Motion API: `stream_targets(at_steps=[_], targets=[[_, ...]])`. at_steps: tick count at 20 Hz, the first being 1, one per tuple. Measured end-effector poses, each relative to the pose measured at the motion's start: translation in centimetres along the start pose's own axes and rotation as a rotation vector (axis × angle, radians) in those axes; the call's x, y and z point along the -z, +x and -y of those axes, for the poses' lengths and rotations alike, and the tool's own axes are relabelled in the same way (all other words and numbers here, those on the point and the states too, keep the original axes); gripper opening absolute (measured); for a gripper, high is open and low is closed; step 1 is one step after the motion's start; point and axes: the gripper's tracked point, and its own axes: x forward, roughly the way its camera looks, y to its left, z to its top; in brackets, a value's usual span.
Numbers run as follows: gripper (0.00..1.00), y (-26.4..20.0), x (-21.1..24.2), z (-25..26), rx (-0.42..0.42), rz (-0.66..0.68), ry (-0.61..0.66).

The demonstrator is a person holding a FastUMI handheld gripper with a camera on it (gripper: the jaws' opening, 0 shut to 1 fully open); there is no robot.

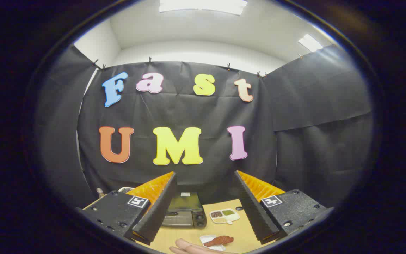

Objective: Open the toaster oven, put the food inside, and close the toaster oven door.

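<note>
Hovering wide open and empty above the surface (189, 236), the jaws (205, 183) frame the closed toaster oven (184, 211), with the food (219, 240) nearer than it, so a careless descent could hit the person's hand (189, 247).

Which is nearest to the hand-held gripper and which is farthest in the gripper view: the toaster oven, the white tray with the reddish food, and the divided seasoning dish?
The hand-held gripper is open, its fingers holding nothing.
1. White tray with the reddish food: between the fingers, beside a person's hand.
2. Divided seasoning dish: farther ahead, toward the right finger.
3. Toaster oven: about level with the dish, reaching back farthest; door closed.
</note>
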Motion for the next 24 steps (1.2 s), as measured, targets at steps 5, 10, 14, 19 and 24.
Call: stream_targets(at_steps=[5, 10, 14, 19, 24], targets=[[1.0, -0.2, 0.1, 0.4, 0.004, -0.002, 0.005], [1.0, 0.0, 0.3, 0.3, 0.005, -0.008, 0.008], [1.0, -0.1, 0.9, 0.0, -0.007, -0.017, -0.001], [1.0, -0.2, 1.2, -0.6, -0.029, -0.03, 0.005], [1.0, 0.1, 1.2, -0.6, -0.018, -0.002, 0.001]])
